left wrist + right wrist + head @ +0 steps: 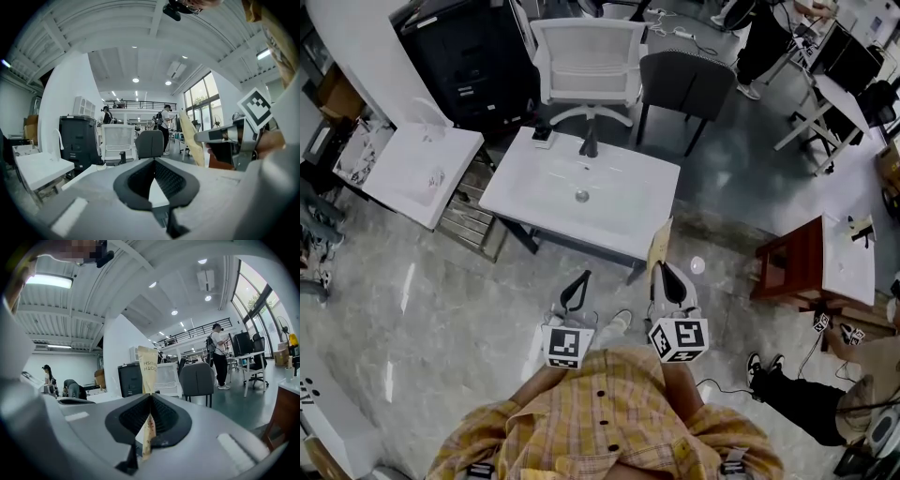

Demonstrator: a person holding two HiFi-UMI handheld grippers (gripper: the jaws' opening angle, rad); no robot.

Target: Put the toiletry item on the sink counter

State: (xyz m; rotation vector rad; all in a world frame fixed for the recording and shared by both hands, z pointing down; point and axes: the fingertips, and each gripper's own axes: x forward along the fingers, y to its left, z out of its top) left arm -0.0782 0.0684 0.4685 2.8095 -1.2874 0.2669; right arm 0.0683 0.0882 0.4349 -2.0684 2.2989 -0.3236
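Note:
A white sink counter (530, 192) with a basin and a dark faucet (589, 142) stands just ahead of me in the head view. The toiletry item is a flat beige toothbrush packet (658, 248), held upright. My right gripper (667, 274) is shut on its lower part, in the air short of the counter's front right corner. In the right gripper view the packet (147, 369) sticks up from the right gripper (150, 397). My left gripper (578, 284) hangs beside it, shut and empty. The left gripper (153, 159) view shows the packet (191, 140) at the right.
A second white sink top (422, 169) sits at the left. Behind the counter are a white mesh chair (586, 61), a grey chair (684, 84) and a black cabinet (469, 56). A red-brown stand (802, 262) and a person's legs (797, 394) are at the right.

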